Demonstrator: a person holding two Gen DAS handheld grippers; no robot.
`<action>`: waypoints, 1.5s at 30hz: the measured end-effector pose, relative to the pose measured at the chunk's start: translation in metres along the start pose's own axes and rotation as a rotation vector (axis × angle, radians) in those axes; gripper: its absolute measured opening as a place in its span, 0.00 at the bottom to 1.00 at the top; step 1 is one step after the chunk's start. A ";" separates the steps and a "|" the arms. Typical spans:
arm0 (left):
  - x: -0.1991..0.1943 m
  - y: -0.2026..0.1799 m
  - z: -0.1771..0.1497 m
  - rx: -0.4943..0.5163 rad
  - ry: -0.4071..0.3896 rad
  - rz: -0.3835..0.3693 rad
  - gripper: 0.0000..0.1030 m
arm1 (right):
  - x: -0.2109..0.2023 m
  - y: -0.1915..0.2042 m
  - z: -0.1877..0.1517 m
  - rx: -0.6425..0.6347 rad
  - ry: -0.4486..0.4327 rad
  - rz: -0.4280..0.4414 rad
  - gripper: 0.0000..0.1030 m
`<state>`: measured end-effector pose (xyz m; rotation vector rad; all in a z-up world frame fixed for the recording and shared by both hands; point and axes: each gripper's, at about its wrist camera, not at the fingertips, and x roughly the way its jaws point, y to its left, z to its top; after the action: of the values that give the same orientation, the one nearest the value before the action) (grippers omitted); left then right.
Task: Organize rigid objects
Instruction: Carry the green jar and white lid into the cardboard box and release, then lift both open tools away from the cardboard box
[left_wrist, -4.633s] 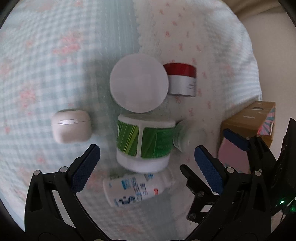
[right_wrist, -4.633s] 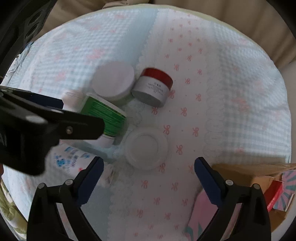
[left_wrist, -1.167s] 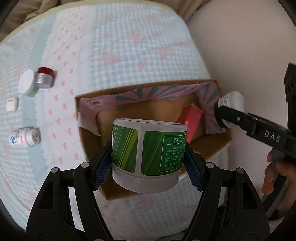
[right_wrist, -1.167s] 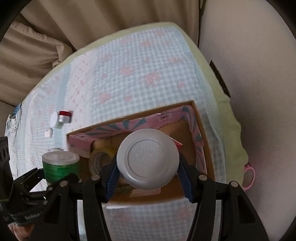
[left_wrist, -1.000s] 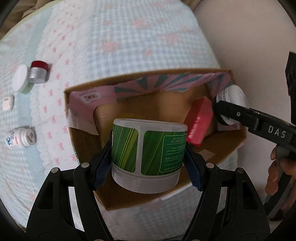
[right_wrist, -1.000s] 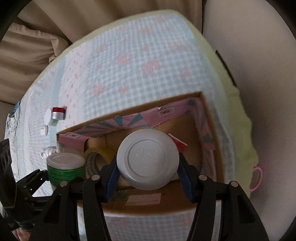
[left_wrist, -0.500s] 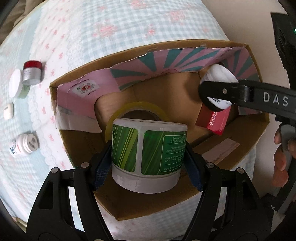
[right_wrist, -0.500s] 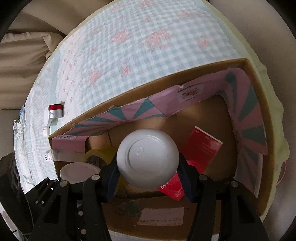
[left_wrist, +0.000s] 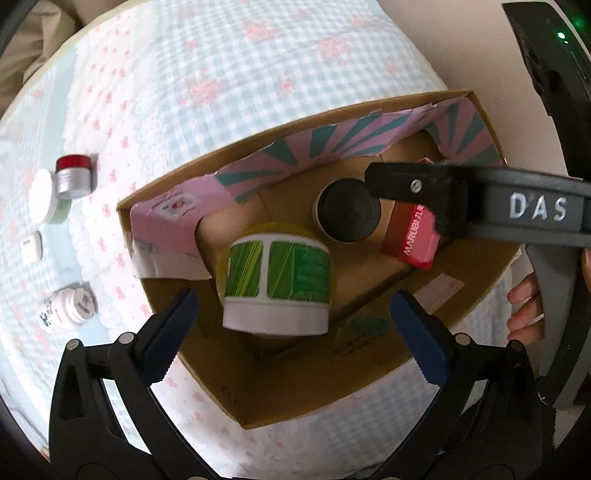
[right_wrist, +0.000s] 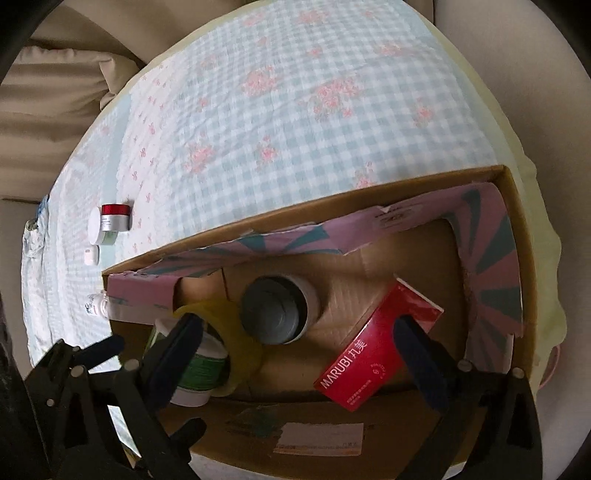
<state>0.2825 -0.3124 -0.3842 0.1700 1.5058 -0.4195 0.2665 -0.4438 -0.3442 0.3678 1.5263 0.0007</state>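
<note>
A cardboard box (left_wrist: 373, 376) with pink and teal flaps stands on the checked bedspread. My left gripper (left_wrist: 295, 332) is open just above it; the green-labelled jar (left_wrist: 277, 284) sits free between its fingers, on a yellow tape roll (right_wrist: 236, 332) inside the box. My right gripper (right_wrist: 299, 354) is open over the box (right_wrist: 517, 206); the white round jar (right_wrist: 277, 310) lies loose on the box floor beside a red MARUBI carton (right_wrist: 376, 354). That jar looks dark in the left wrist view (left_wrist: 347, 210).
On the bedspread left of the box lie a red-capped silver jar (left_wrist: 73, 176), a white-lidded jar (left_wrist: 46, 201), a small white case (left_wrist: 31, 246) and a white pill bottle (left_wrist: 66, 308). A beige wall rises on the right, and pillows lie at the far left.
Both grippers opened over the box and let go of their jars. The green jar now rests on the tape roll and the white jar lies on the box floor.
</note>
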 end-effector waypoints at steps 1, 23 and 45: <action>-0.001 -0.003 -0.002 -0.005 -0.001 -0.003 1.00 | 0.000 0.000 -0.001 0.010 -0.001 0.006 1.00; -0.091 0.000 -0.022 -0.034 -0.153 -0.013 1.00 | -0.064 0.024 -0.026 -0.049 -0.118 -0.043 1.00; -0.240 0.127 -0.171 -0.204 -0.372 0.107 1.00 | -0.170 0.139 -0.122 -0.204 -0.305 -0.136 1.00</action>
<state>0.1683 -0.0941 -0.1786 0.0096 1.1581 -0.1958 0.1703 -0.3231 -0.1462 0.0948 1.2333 -0.0058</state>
